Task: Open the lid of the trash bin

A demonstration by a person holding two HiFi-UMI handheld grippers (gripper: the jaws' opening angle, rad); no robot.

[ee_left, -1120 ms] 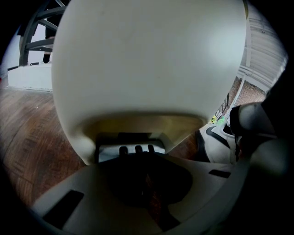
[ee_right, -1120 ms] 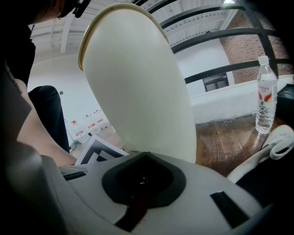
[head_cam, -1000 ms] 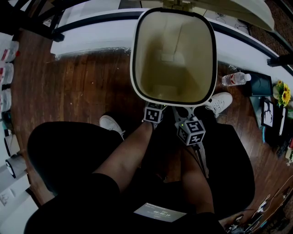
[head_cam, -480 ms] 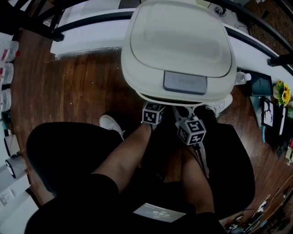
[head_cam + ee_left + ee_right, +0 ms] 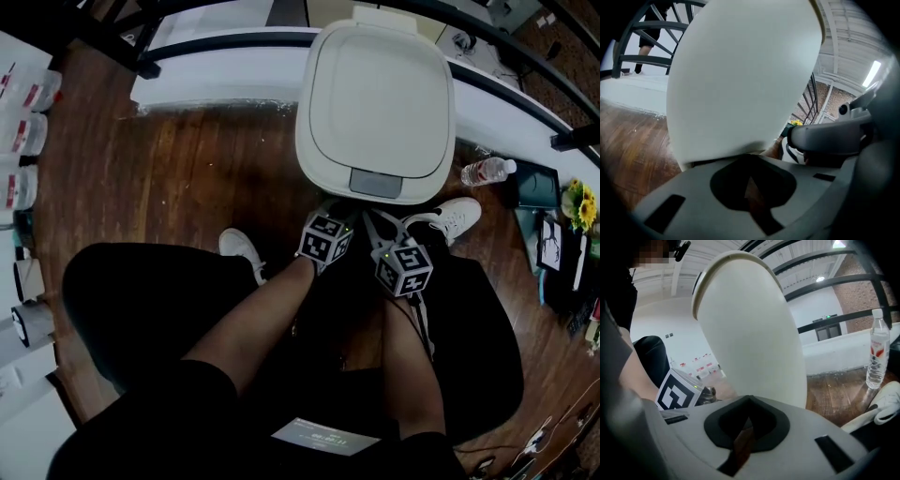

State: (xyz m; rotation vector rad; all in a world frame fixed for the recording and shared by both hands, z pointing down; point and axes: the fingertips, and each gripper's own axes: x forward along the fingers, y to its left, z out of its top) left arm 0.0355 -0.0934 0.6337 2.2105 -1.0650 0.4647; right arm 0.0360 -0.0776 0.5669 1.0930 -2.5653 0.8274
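The white trash bin [image 5: 375,103] stands on the wood floor right in front of me, its lid down and flat, with a grey push tab [image 5: 375,182] at the near edge. My left gripper [image 5: 330,217] and right gripper [image 5: 382,228] hang side by side just below that tab, low against the bin's front. In the left gripper view the bin's white wall [image 5: 740,79] fills the frame above the left gripper [image 5: 750,164], whose jaws are pressed together on nothing. The right gripper [image 5: 747,420] is likewise shut and empty beneath the bin's wall [image 5: 750,329].
A water bottle [image 5: 485,172] lies on the floor right of the bin, standing out in the right gripper view [image 5: 877,357]. The person's white shoes [image 5: 242,248] [image 5: 455,216] flank the grippers. A white raised ledge [image 5: 225,70] runs behind the bin. Yellow flowers [image 5: 579,202] sit far right.
One second ago the lid stood up and the bin's inside showed. The lid has come down and is now closed. The view has pulled back; both grippers stay at the bin's front.
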